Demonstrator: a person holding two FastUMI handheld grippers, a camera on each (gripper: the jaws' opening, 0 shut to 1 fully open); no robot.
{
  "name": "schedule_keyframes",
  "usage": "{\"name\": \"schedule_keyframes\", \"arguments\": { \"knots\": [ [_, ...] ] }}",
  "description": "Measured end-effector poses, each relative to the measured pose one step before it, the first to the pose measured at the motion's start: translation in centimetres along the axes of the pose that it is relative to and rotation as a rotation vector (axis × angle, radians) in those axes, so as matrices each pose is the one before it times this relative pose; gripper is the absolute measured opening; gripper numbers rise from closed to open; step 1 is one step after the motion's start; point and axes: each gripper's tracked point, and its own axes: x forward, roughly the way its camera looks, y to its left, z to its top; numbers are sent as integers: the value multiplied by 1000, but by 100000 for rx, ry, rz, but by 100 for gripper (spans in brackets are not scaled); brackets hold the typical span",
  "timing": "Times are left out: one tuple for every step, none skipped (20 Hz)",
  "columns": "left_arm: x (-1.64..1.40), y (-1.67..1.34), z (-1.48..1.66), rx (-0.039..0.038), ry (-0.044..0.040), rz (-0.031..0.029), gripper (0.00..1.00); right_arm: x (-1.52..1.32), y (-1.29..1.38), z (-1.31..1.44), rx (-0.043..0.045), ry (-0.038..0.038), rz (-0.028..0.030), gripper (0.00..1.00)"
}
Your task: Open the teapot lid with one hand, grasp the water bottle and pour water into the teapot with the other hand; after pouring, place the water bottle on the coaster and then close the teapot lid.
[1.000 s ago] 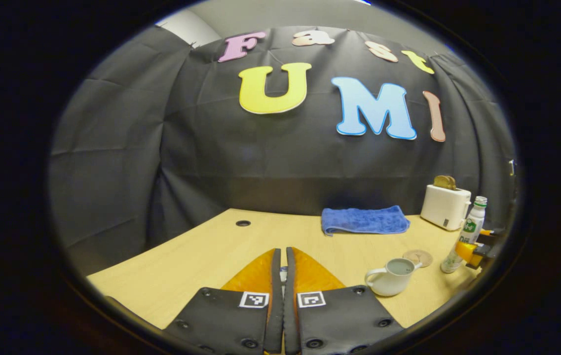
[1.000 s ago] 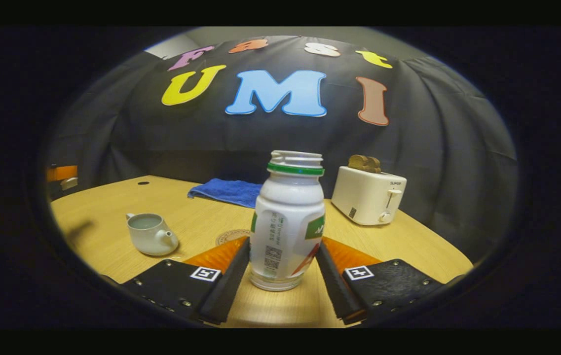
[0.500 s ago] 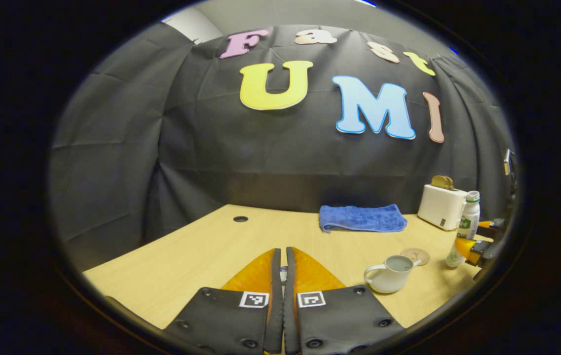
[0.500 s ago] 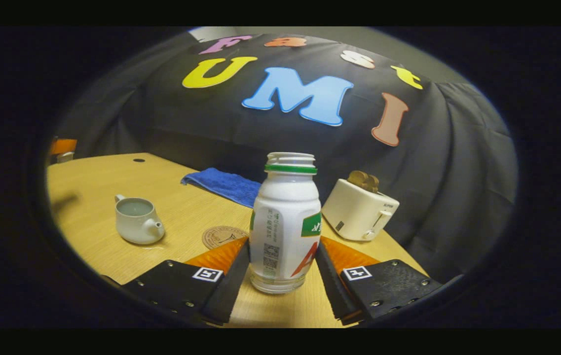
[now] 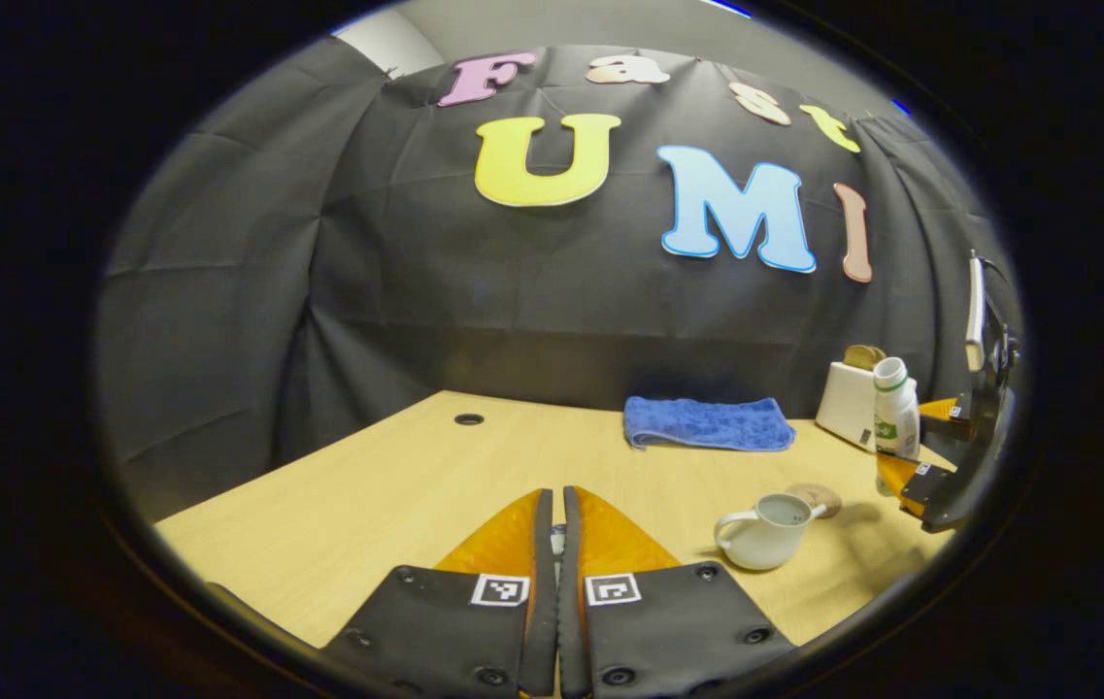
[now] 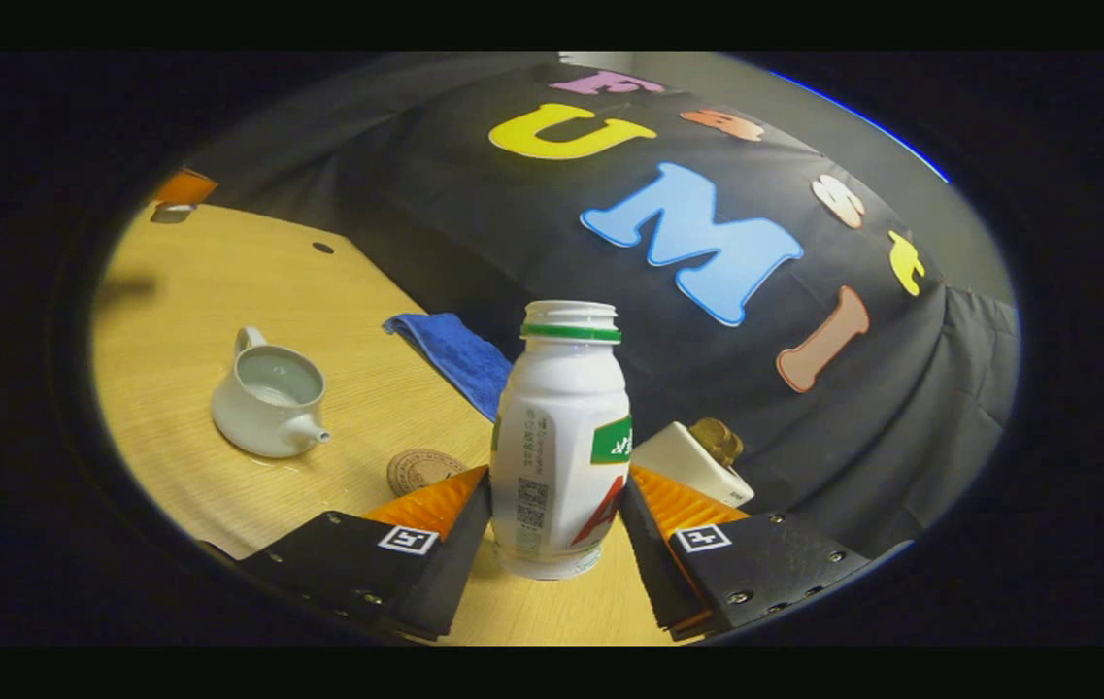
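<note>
Right gripper view: right claw (image 6: 556, 505) pinching the water bottle (image 6: 561, 437), one finger pressed on each flank of the lower body. Bottle uncapped and lifted off the worktop (image 6: 173, 291); low grip presumably leaves the neck free for pouring. Horizon in this view is tilted, so claw and bottle look to be leaning toward the teapot (image 6: 270, 403). Teapot sits left of the bottle, lid off, mouth open upward, spout toward the coaster (image 6: 423, 470). Coaster lies bare between teapot and claw, the drop-off spot for the bottle after pouring. Blue towel (image 6: 459, 354) and toaster (image 6: 692, 461) farther back, out of the pour path.

Left gripper view: left claw (image 5: 556, 544) pressed together, parked low over the worktop, well apart from the teapot. A small pale object shows between the fingers, likely the lid; cannot confirm.

Judgement: pour step about to start; the bottle mouth needs to get above the teapot opening.
</note>
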Motion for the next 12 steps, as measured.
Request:
{"name": "schedule_keyframes", "arguments": {
  "knots": [
    [74, 78, -109, -43, 161, 72, 11, 113, 119, 163, -3525, -266, -47, 74],
    [-4, -25, -165, -3, 176, -114, 11, 69, 209, 183, -3464, -13, 41, 74],
    [-46, 73, -126, -73, 119, -85, 11, -102, 45, 41, -3287, -215, -136, 74],
    [-6, -2, -78, 26, 280, -55, 11, -136, 85, 32, -3723, 211, -118, 74],
    [58, -33, -326, 123, 289, -27, 11, -37, 120, 1, -3571, -78, -9, 74],
    [29, 174, -87, 22, 229, 63, 11, -7, 125, 83, -3357, 99, -72, 74],
    [-10, 42, -43, -180, 149, -46, 11, -69, 149, 71, -2886, -102, 276, 74],
    [21, 23, 2, -362, 183, -17, 11, 99, 178, 119, -2280, -254, 372, 74],
    [28, 26, -223, -384, 192, -48, 11, 67, 211, 99, -2369, 104, 316, 74],
    [-27, 90, -104, -239, 215, -8, 11, 208, 149, 207, -2711, -195, -87, 74],
    [17, 57, -158, -76, 114, 1, 11, 184, 22, 194, -3400, -193, -611, 74],
    [18, 48, -2, 3, 259, -13, 11, 25, 22, 268, -3769, -471, -827, 74]
  ]
}}
